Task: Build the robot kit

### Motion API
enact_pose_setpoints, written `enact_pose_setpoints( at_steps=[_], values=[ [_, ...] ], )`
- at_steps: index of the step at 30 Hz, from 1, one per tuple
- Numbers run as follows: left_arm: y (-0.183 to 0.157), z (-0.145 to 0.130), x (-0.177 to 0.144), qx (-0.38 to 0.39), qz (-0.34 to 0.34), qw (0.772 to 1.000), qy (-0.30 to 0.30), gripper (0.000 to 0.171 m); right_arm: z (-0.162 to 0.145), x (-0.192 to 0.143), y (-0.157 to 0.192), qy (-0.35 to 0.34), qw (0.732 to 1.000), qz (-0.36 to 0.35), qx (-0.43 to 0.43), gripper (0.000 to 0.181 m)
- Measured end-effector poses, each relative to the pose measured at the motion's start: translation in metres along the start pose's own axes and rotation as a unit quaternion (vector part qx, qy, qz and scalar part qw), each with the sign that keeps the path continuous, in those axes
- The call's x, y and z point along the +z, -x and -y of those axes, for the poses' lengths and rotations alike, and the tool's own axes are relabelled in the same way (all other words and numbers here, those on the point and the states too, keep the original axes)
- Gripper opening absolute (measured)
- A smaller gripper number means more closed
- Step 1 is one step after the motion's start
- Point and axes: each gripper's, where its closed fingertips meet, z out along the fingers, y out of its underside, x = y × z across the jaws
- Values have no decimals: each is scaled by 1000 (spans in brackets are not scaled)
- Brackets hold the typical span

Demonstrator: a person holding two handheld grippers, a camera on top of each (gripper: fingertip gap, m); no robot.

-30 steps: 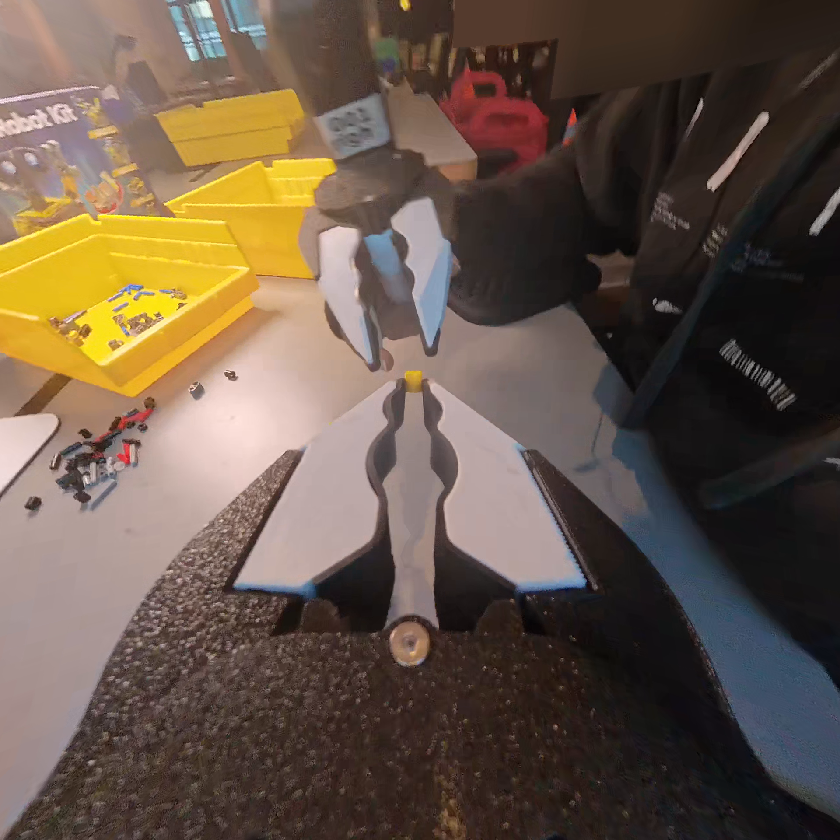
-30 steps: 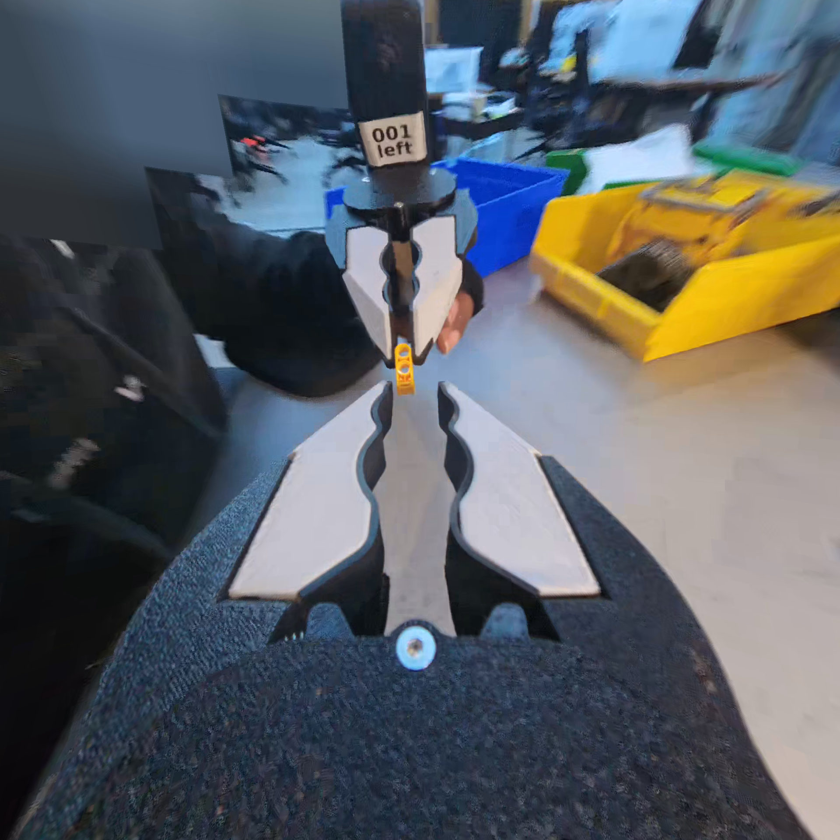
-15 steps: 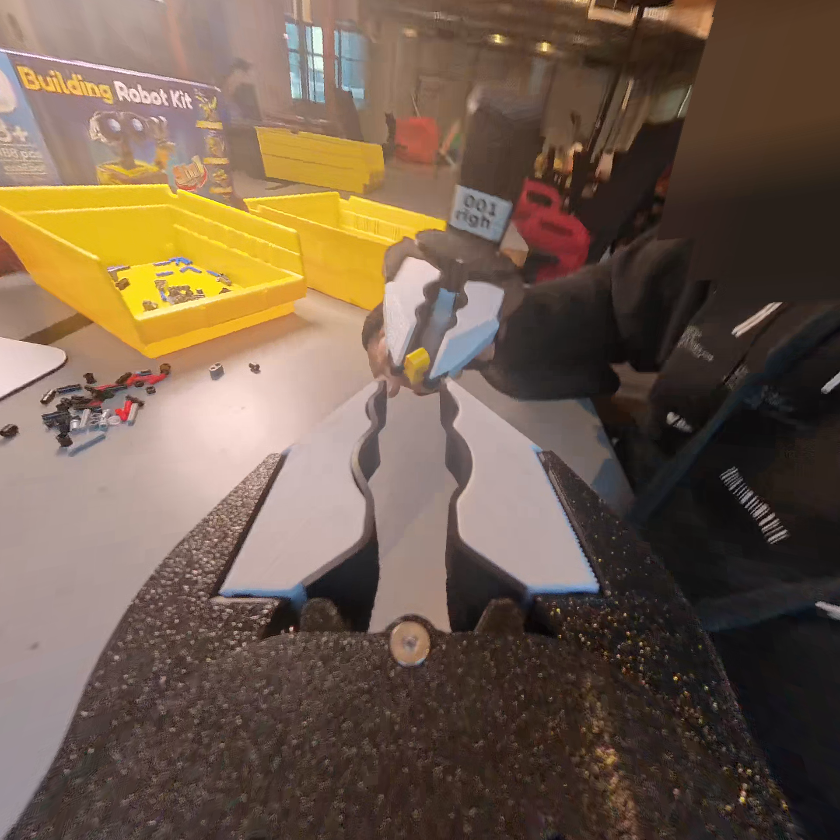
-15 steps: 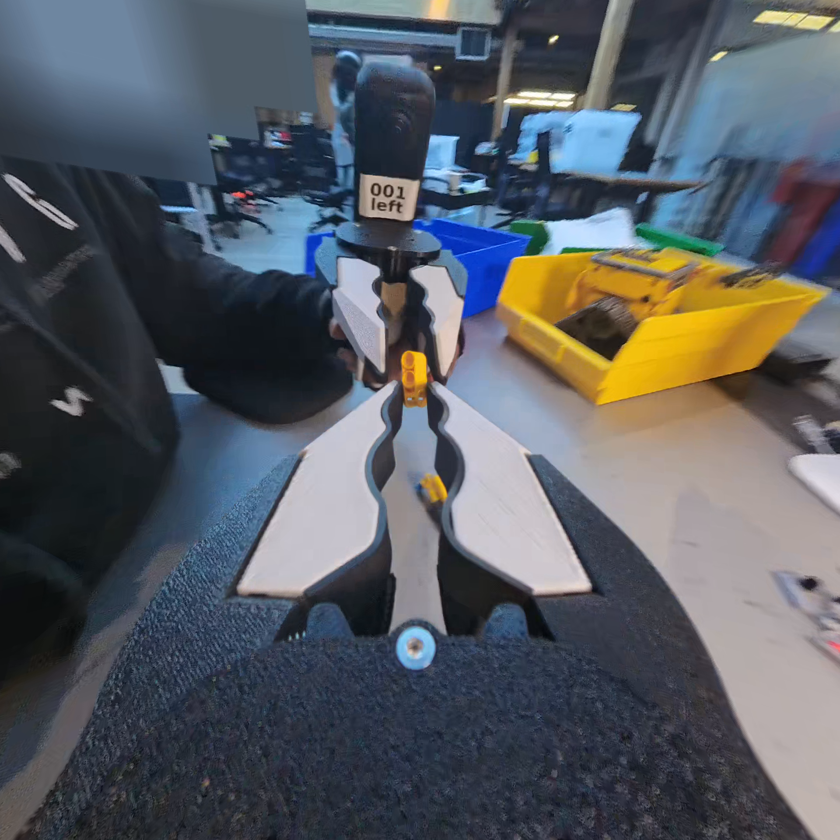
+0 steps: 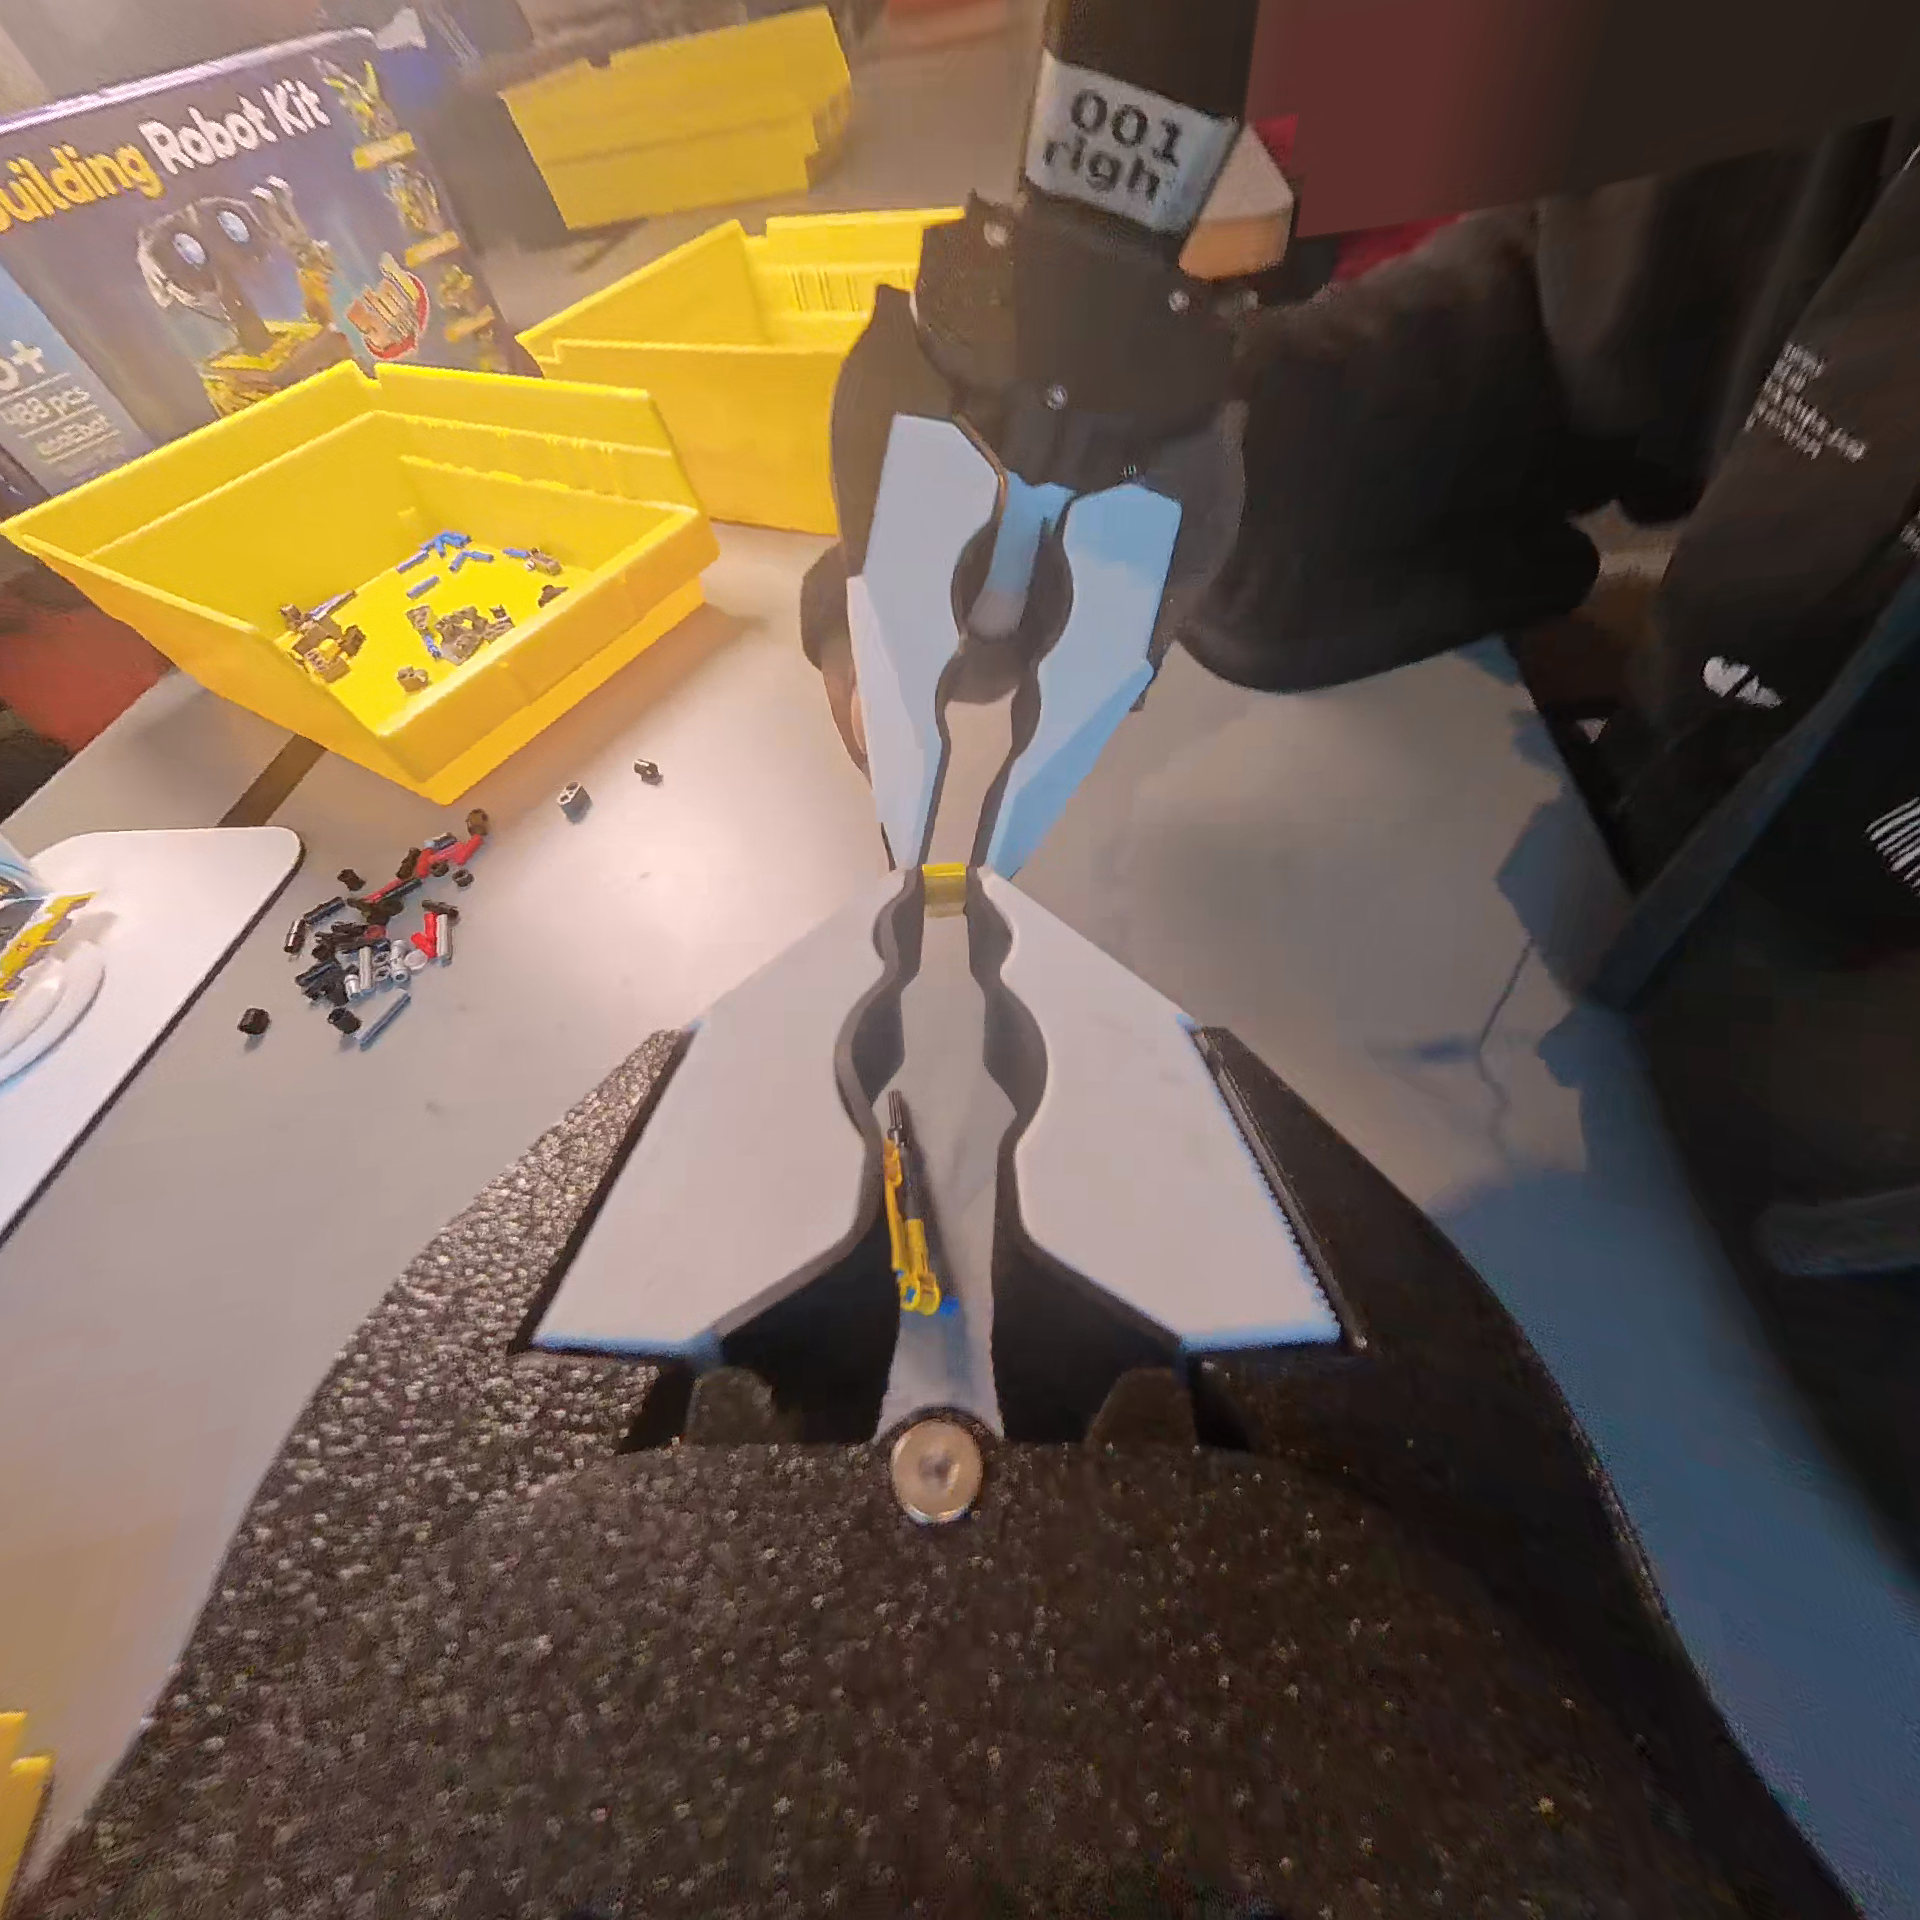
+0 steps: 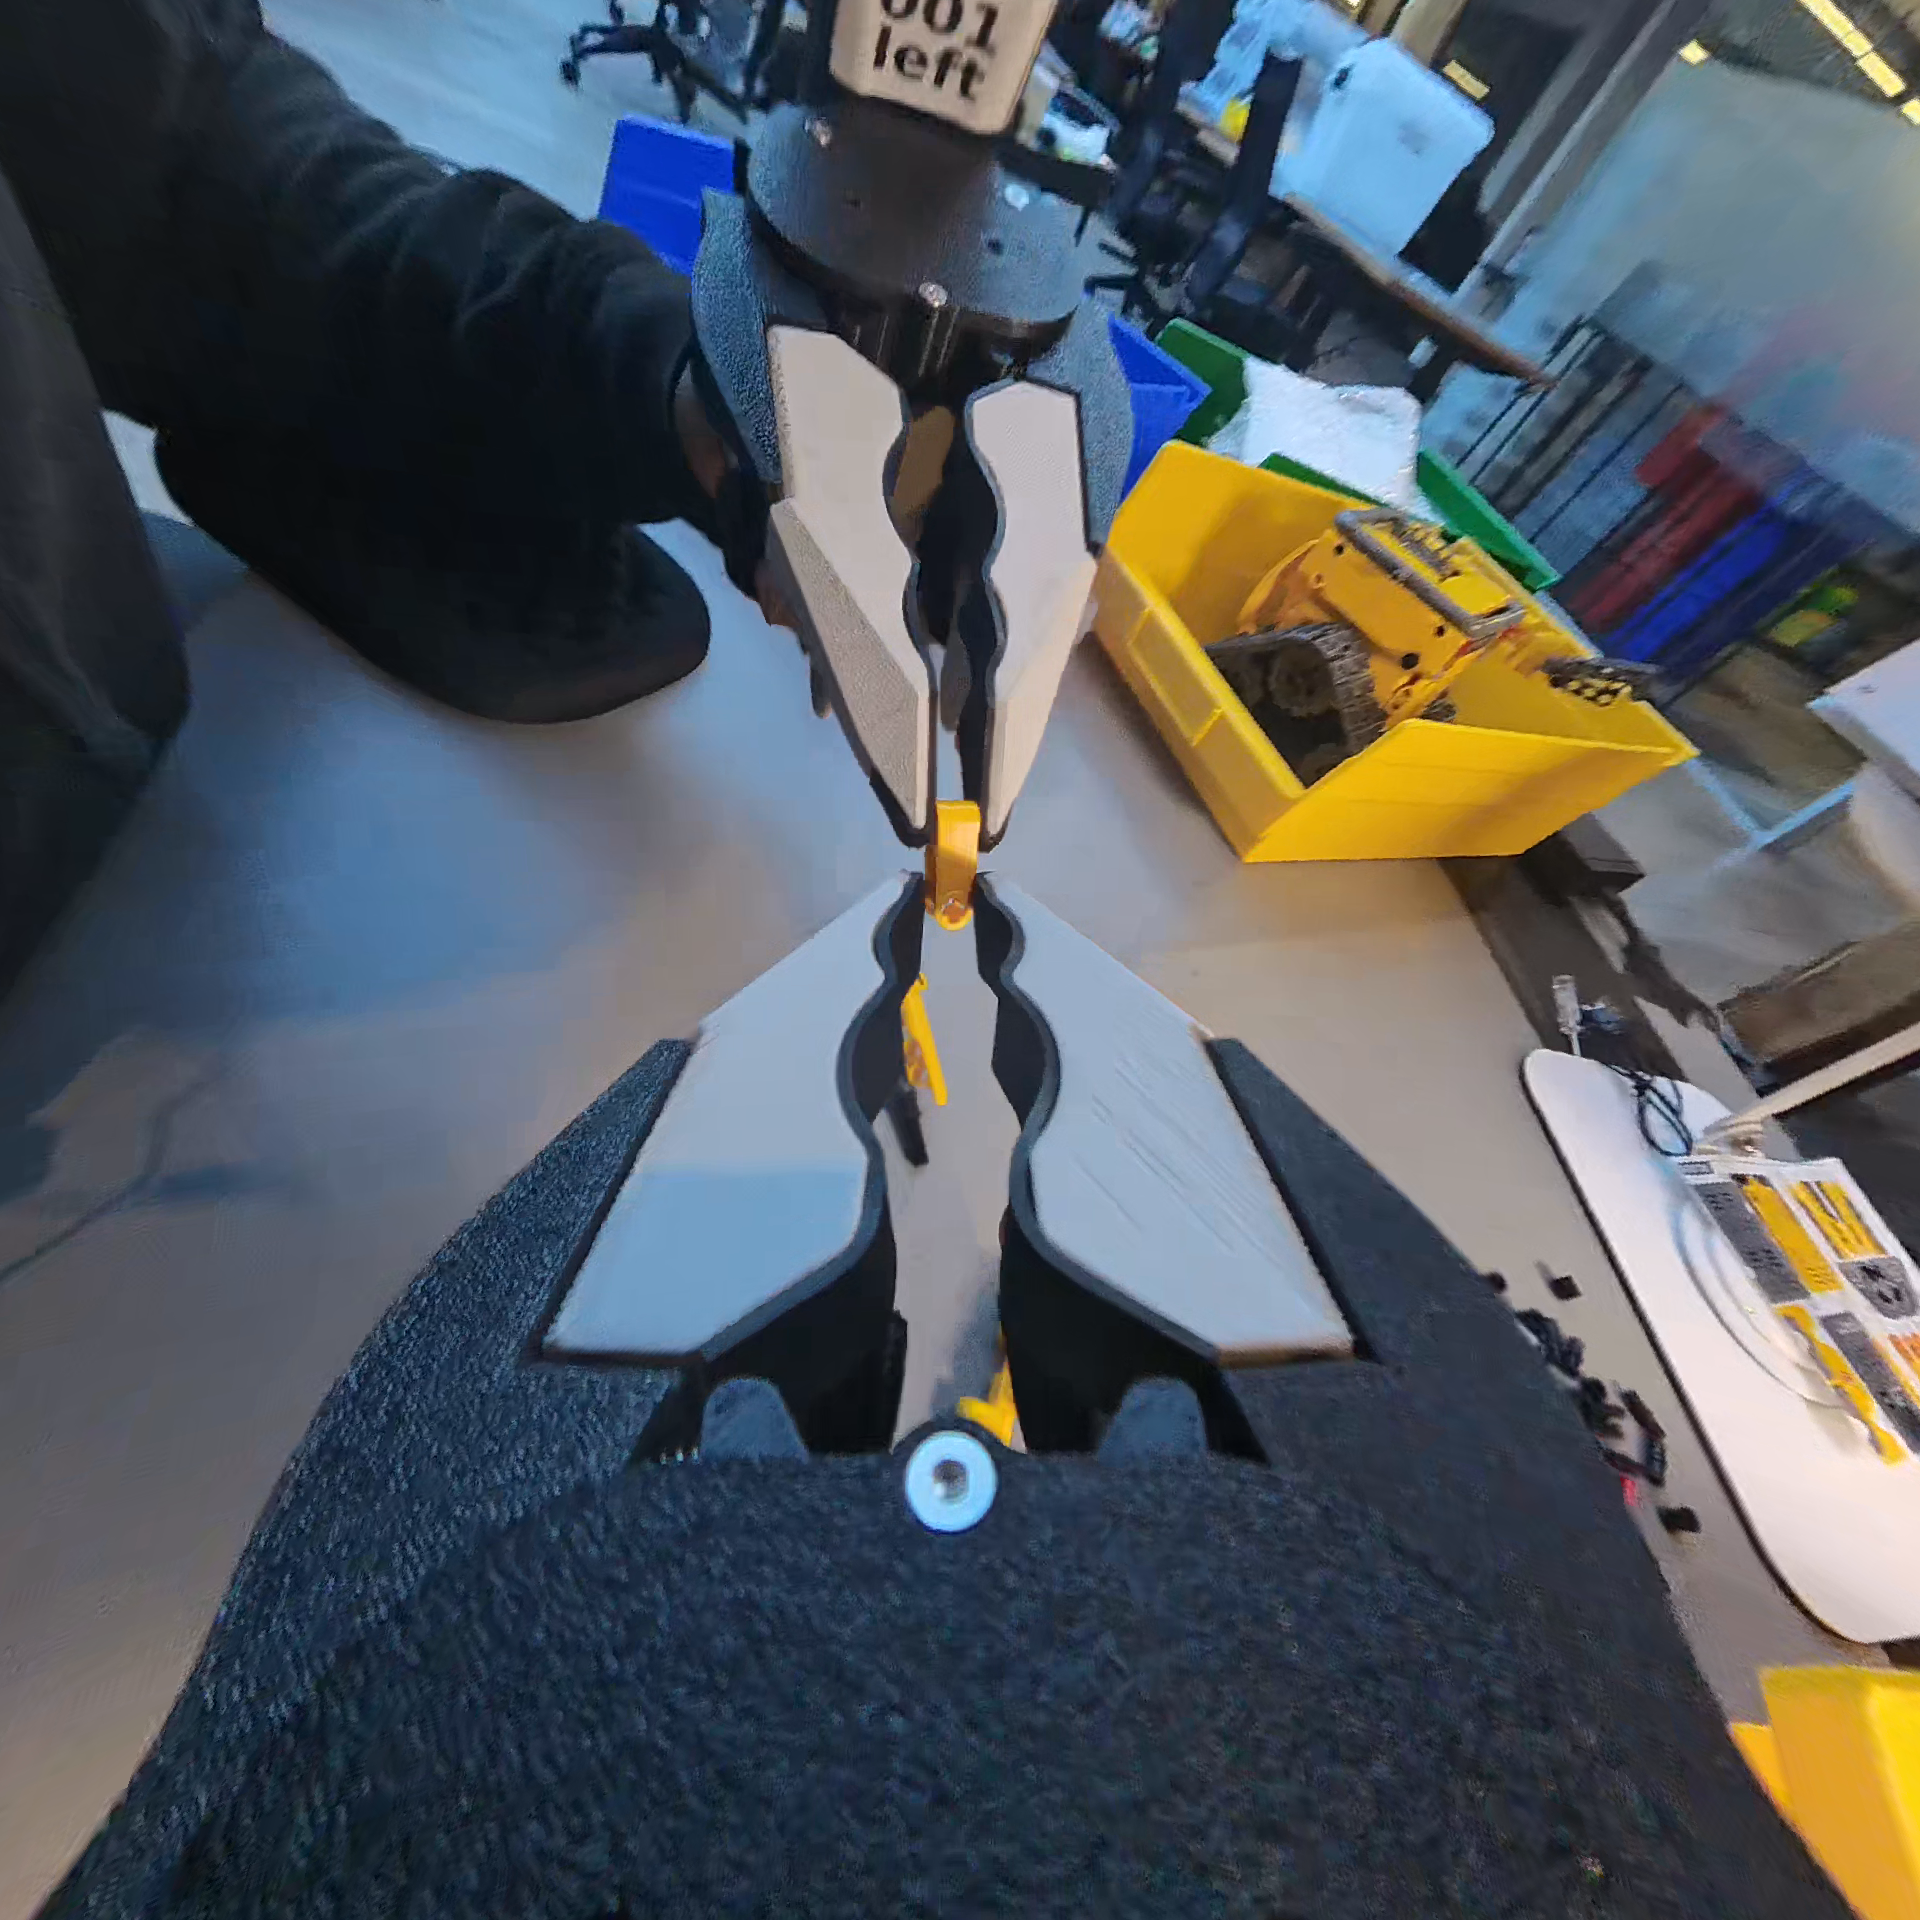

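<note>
A small yellow connector piece hangs above the grey table, pinched from both ends. My left gripper is shut on its near end. My right gripper faces it tip to tip from the far side. In the right wrist view, my right gripper is shut on the piece, and the left gripper grips its far end. A yellow beam with a black pin lies on the table under the fingers. It also shows in the right wrist view.
A yellow bin with small parts stands at the left, more yellow bins behind it. Loose black and red parts lie beside a white mat. Another yellow bin holds a tracked model. A black sleeve rests on the table. The tips of both grippers are at nearly the same place.
Half a second ago the right gripper held the yellow piece and the left was open. The left has now shut on it, and both grippers tilt down toward the table.
</note>
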Motion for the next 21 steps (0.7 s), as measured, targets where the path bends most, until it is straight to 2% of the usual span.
enact_pose_setpoints(
  at_steps=[6, 13, 15, 17, 21],
  values=[
    [-8, -15, 5, 49, -9, 998, 49, 7, -13, 4, 12, 26, 999, 43, 3, 8],
    [-11, -18, 8, 62, -6, 997, 51, 7, -18, 5, 18, 15, 997, 67, 20, 7],
    [-3, -20, 6, 48, 14, 998, 50, 16, -18, 3, 12, 2, 997, 58, 43, 7],
    [5, -35, 1, 46, 35, 994, 88, 22, -25, -5, -3, -1, 997, 39, 67, 7],
    [7, -84, 0, 81, 71, 977, 183, 28, -36, -26, -25, -11, 994, 6, 105, 7]
  ],
)
